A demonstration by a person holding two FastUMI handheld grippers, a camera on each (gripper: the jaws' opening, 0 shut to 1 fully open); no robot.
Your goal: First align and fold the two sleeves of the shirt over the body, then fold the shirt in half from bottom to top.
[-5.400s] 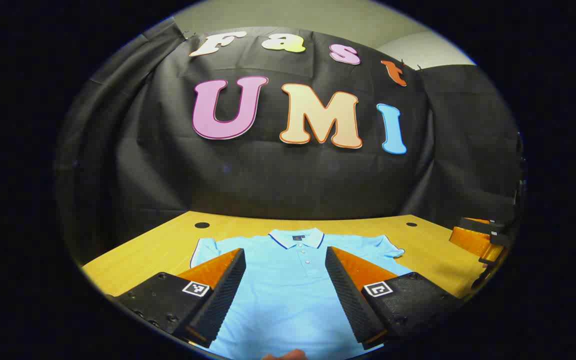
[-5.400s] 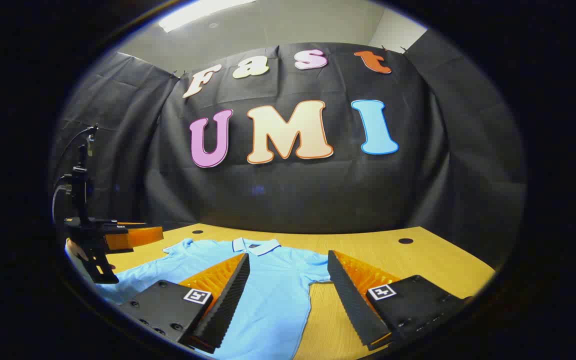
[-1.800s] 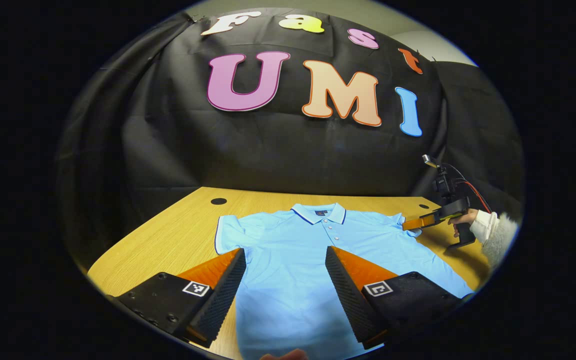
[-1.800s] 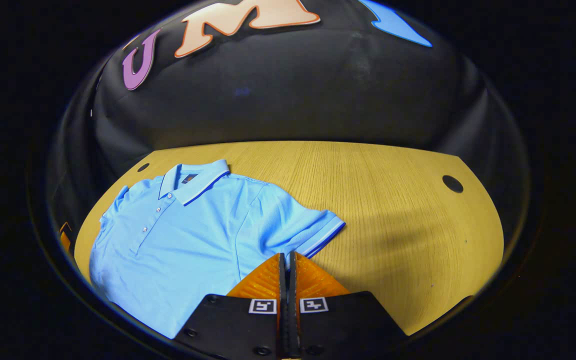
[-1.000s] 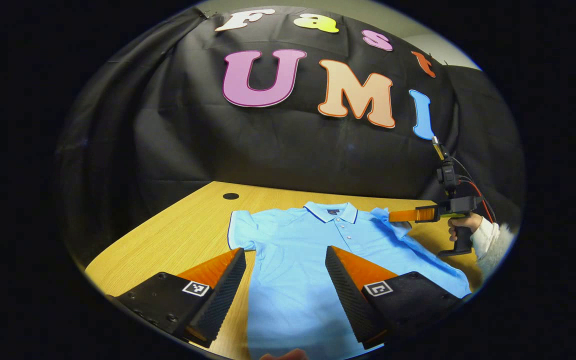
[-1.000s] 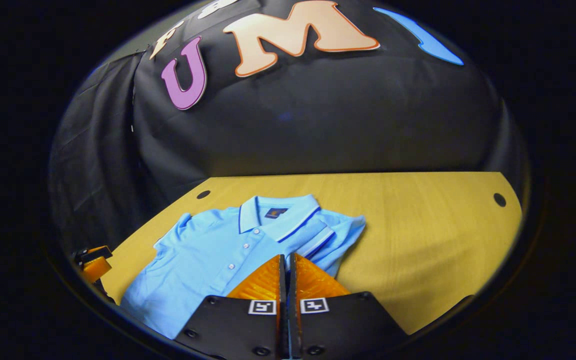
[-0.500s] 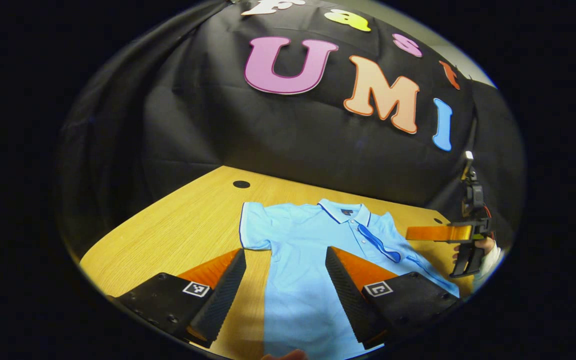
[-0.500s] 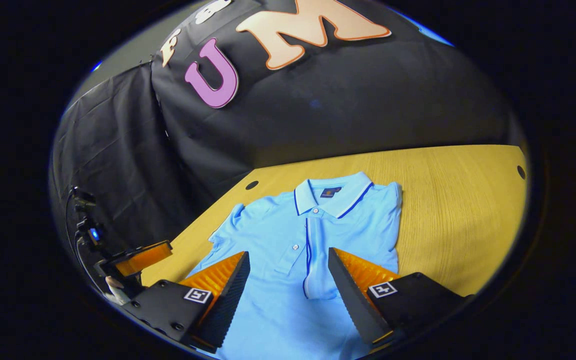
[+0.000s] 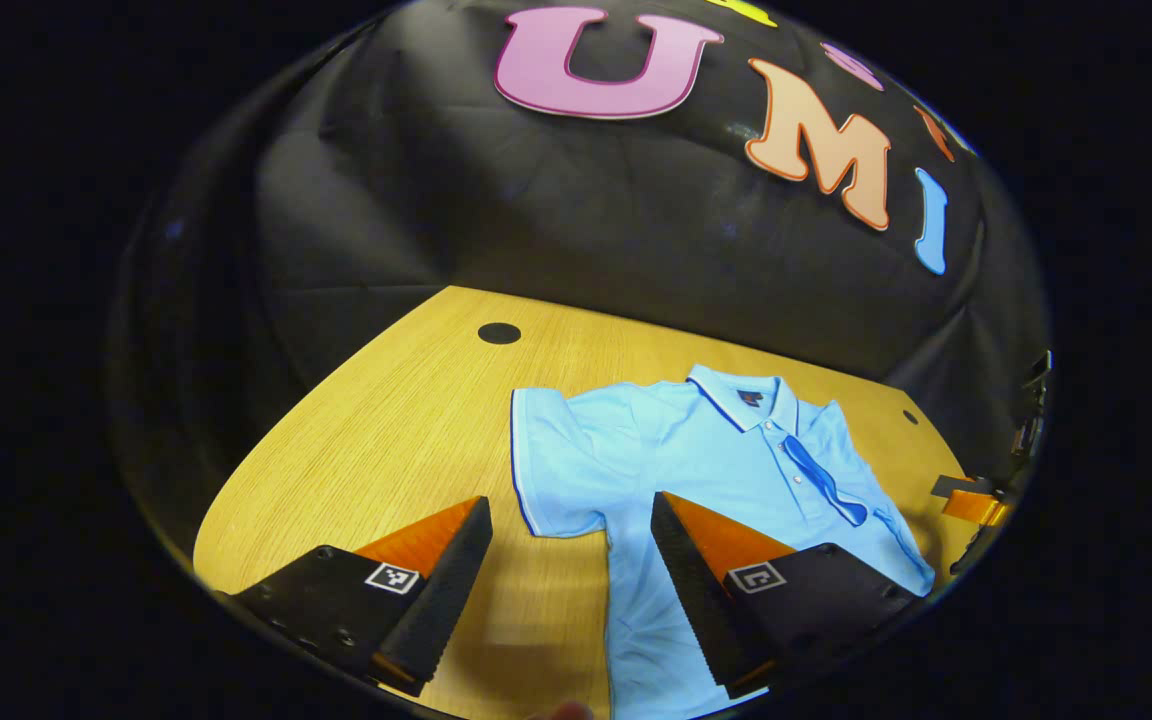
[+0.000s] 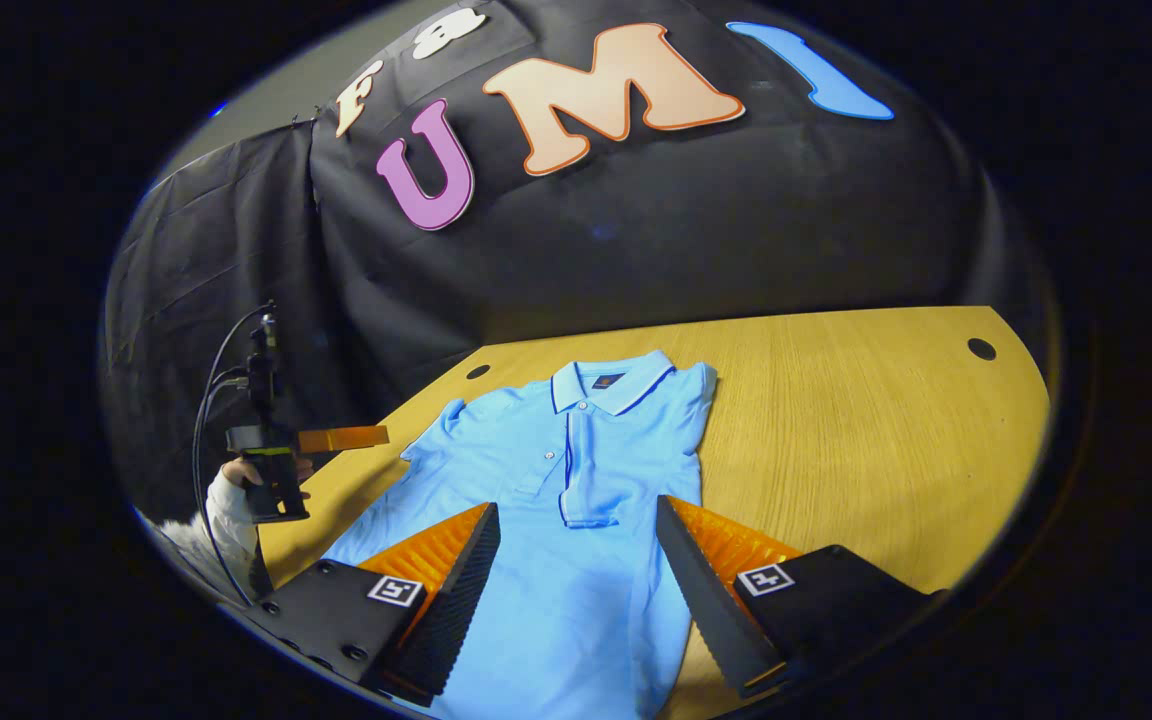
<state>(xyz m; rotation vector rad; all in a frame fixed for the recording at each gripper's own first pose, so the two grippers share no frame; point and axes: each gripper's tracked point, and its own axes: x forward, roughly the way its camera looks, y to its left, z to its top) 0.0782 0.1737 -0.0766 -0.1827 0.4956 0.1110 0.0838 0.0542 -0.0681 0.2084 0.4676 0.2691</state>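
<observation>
- Light blue polo shirt [image 10: 536, 500] lies flat, front up, on wooden table [image 10: 836, 420].
- One sleeve [image 10: 591, 480] already folded over the chest, cuff near the placket; other sleeve [image 9: 546, 470] lies spread out to the side.
- Left to do, as I judge it: fold that second sleeve, then bottom-to-top half fold.
- Long axis runs collar [image 10: 608, 385] to hem; collar points at the booth wall, hem toward the person.
- Left claw [image 9: 571, 560] spread, empty, over spread sleeve's cuff.
- Right claw [image 10: 576, 570] spread, empty, above shirt body.
</observation>
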